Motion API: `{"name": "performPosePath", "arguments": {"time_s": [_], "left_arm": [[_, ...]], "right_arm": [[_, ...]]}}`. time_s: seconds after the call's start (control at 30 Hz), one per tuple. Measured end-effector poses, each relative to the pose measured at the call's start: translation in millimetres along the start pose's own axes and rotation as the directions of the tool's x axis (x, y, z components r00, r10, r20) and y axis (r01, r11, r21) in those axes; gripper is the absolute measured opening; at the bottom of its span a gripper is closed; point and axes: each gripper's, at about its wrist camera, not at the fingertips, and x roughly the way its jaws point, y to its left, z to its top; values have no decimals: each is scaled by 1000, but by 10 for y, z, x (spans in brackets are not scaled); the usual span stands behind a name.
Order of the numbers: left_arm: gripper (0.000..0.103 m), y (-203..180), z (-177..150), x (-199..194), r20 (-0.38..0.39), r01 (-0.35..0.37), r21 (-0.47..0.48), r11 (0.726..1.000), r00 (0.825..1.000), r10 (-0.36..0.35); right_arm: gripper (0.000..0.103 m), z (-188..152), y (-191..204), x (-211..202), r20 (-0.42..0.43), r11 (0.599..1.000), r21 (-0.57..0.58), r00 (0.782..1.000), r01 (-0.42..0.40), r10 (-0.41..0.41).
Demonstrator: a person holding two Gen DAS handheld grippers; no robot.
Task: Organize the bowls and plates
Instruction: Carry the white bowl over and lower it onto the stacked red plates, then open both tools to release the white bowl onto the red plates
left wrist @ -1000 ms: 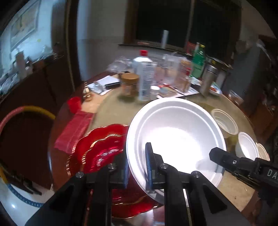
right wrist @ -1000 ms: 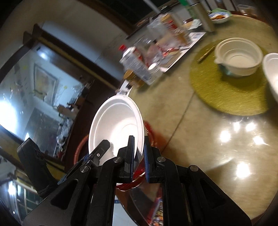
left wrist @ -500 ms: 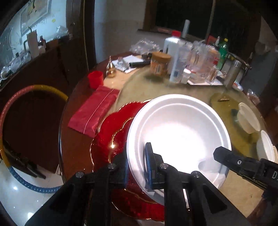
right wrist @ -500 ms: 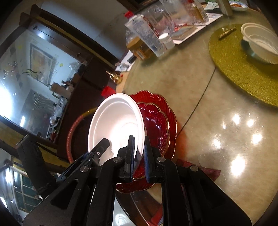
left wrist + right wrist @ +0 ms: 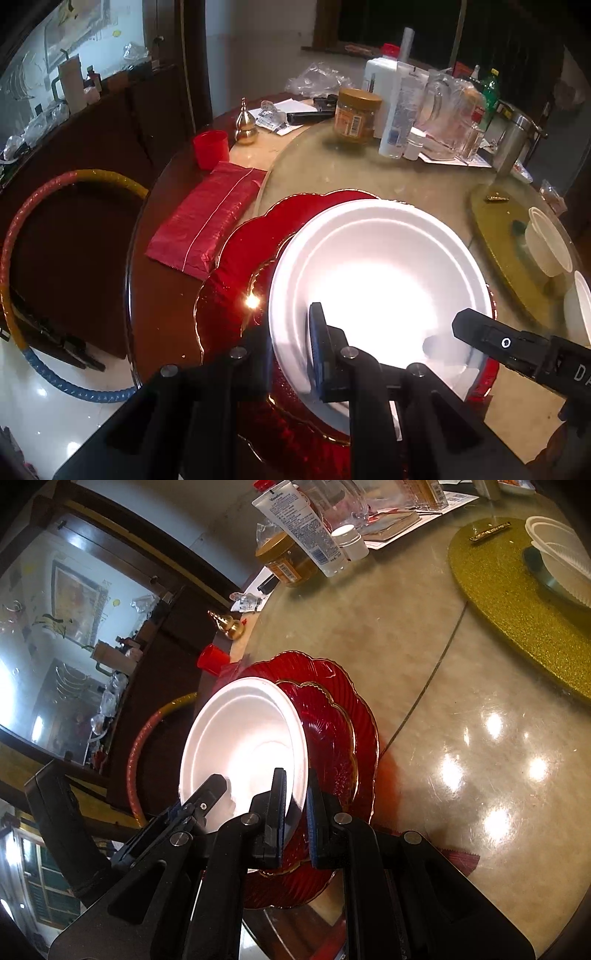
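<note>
Dark wooden cabinets [image 5: 110,122] are lining the wall at ten o'clock, a bright window [image 5: 55,48] glowing above them. A hoop [image 5: 22,266] is leaning at nine o'clock over the glossy white floor [image 5: 44,413], which is catching the light.

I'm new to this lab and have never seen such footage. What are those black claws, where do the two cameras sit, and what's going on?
No robot here: a person holds a two-finger gripper in each hand, each with a fisheye camera looking along its fingers. The left gripper and the right gripper are both shut on the rim of one white bowl, held over stacked red plates on a round table. More white bowls sit on a gold mat; bottles and jars stand behind.
</note>
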Motion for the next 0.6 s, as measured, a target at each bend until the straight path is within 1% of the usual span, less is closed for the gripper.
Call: {"name": "performPosePath", "arguments": {"time_s": [0.47,0.6], "left_arm": [[17,-19,-5,101,-24,-23,13,1000,999,24],[17,-24,-10,91,-24,-35,8,999,999,35]], "right_arm": [[10,26,-8,113,-25,1000,-2,999,30,-30],[10,31,-9,119,-29,1000,-6,999,27,-27]]}}
